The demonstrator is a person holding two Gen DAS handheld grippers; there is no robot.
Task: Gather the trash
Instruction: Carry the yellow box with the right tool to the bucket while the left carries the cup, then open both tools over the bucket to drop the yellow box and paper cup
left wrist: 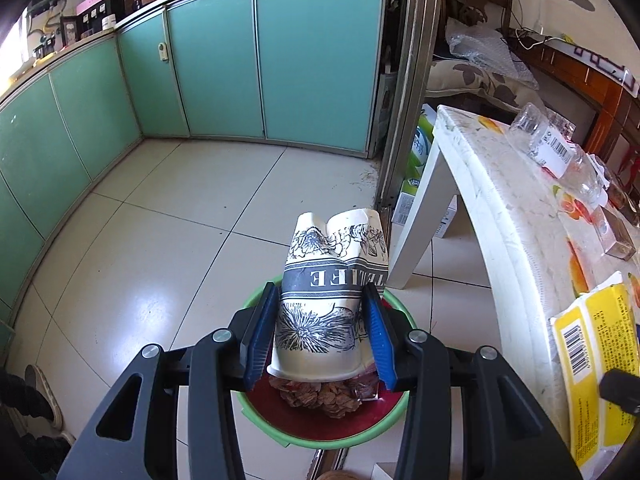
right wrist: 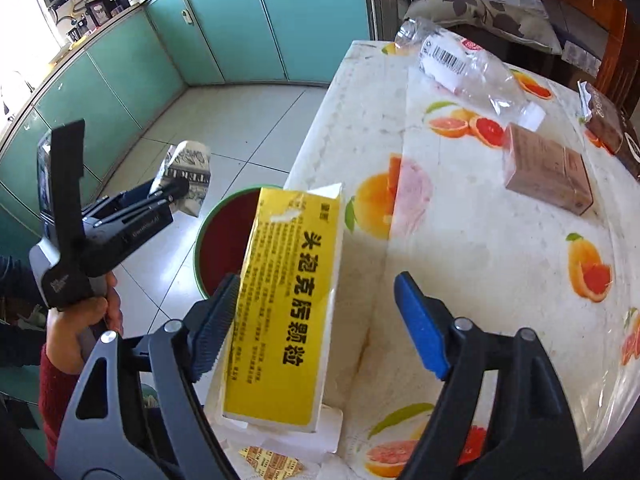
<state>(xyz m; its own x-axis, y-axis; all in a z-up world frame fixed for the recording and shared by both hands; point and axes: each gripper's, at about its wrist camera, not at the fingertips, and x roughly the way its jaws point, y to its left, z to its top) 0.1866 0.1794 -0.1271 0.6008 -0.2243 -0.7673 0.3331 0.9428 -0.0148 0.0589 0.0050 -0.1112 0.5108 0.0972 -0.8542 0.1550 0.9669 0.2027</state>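
A crumpled paper cup [left wrist: 324, 292] with a black flower print hangs upside down over a green-rimmed bin [left wrist: 320, 438] lined in red, which holds brown scraps. My left gripper [left wrist: 320, 332] is shut on the cup, both blue pads pressing its sides. In the right wrist view a yellow medicine box [right wrist: 280, 300] leans at the table's near edge. My right gripper [right wrist: 316, 328] is open around it: the left pad touches the box, the right pad stands well clear. That view also shows the left gripper [right wrist: 172, 196], the cup [right wrist: 188, 172] and the bin [right wrist: 224, 232].
A table with a fruit-print cover [right wrist: 460, 220] holds a crushed clear bottle [right wrist: 468, 68], a brown box [right wrist: 548, 168] and a dark wrapper [right wrist: 608, 128]. Its white leg [left wrist: 420, 220] stands beside the bin. Teal cabinets [left wrist: 220, 60] line the tiled floor. A person's hand [right wrist: 80, 320] grips the left tool.
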